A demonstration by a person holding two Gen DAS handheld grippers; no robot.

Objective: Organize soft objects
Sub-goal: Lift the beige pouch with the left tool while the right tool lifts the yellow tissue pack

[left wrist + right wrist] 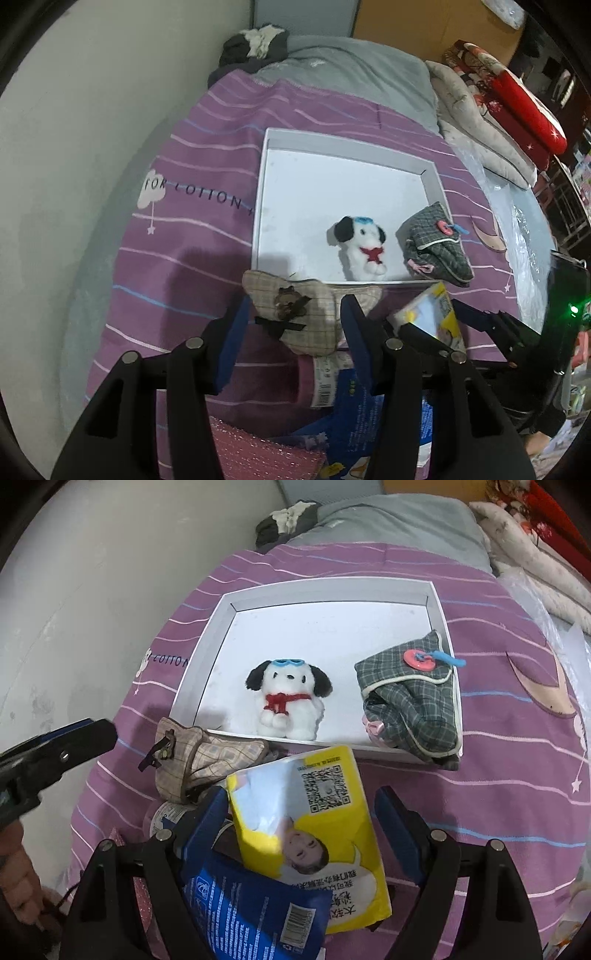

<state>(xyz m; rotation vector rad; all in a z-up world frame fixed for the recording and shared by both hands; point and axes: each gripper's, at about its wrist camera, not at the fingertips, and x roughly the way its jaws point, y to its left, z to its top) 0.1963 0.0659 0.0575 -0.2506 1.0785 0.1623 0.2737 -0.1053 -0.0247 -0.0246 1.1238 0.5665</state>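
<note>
A white tray lies on the purple striped bedding. Inside it a white plush dog sits upright, and a grey plaid pouch hangs over the right corner. A beige plaid pouch lies against the tray's near rim. My left gripper hovers over it, open, one finger on each side and neither touching. My right gripper is open around a yellow tissue pack; a gap shows at the right pad.
A blue packet lies under the tissue pack, and a pink glittery item near the front edge. A pale wall runs along the left. A grey pillow and folded quilts sit behind the tray. A hand shows at lower left.
</note>
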